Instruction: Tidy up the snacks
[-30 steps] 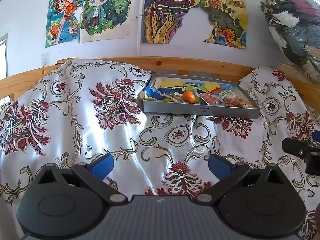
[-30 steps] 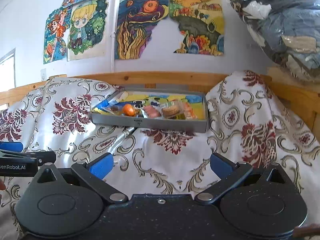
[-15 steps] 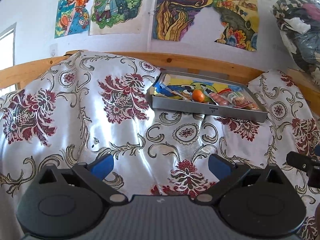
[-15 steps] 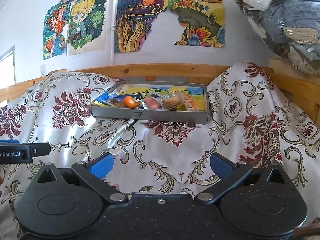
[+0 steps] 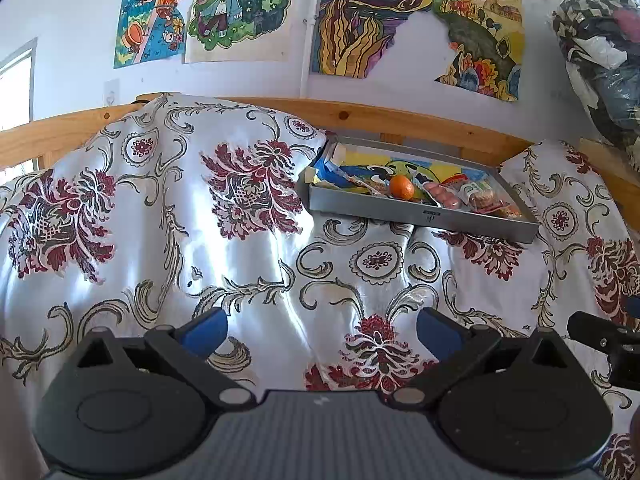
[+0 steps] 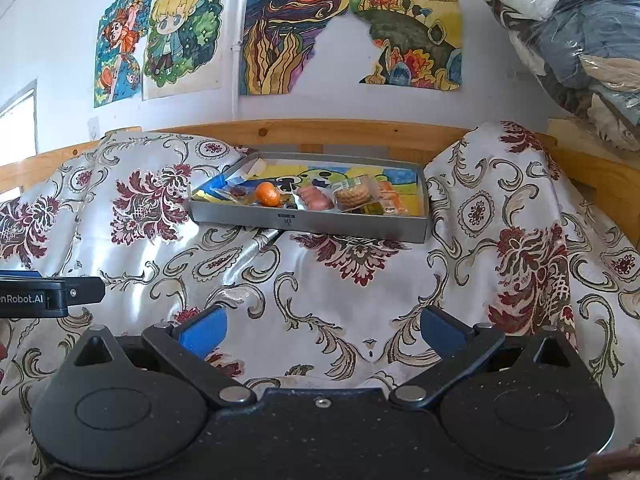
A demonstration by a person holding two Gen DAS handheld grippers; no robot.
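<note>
Surface: glossy white cloth (image 5: 256,264) with maroon floral clusters and gold-grey scrollwork, draped in folds and humps. Wooden rail (image 6: 328,132) along the far edge, behind the cloth. White wall behind; four colourful drawings taped up: cartoon child with yellow hair (image 6: 182,36), swirling sky piece (image 6: 288,28), landscape with torn edge (image 6: 412,24), one more at far left. Thin white pipe (image 5: 309,44) running down the wall between drawings. Window edge at far left. Plastic-wrapped bundle of clothing (image 6: 576,28) at upper right.

Container: shallow grey metal tray (image 6: 304,220) sitting on the cloth close to the rail, between two raised humps of fabric. Floor of tray printed in yellow, blue and green. Snacks all inside it: small orange fruit (image 6: 268,194) left of centre; pinkish sausage pack (image 6: 316,199) just beside it on the right; clear packet of round biscuits (image 6: 354,196) next; orange wrapped item at the right end; blue and yellow wrappers (image 5: 330,176) at the left end. Finer labels unreadable.

Left gripper (image 5: 322,328): blue pads spread wide, nothing between them, low over the cloth, well short of the tray.
Right gripper (image 6: 322,330): likewise spread wide, empty, over the cloth, well short of the tray. Tip of each gripper visible at the edge of the other's view.
</note>
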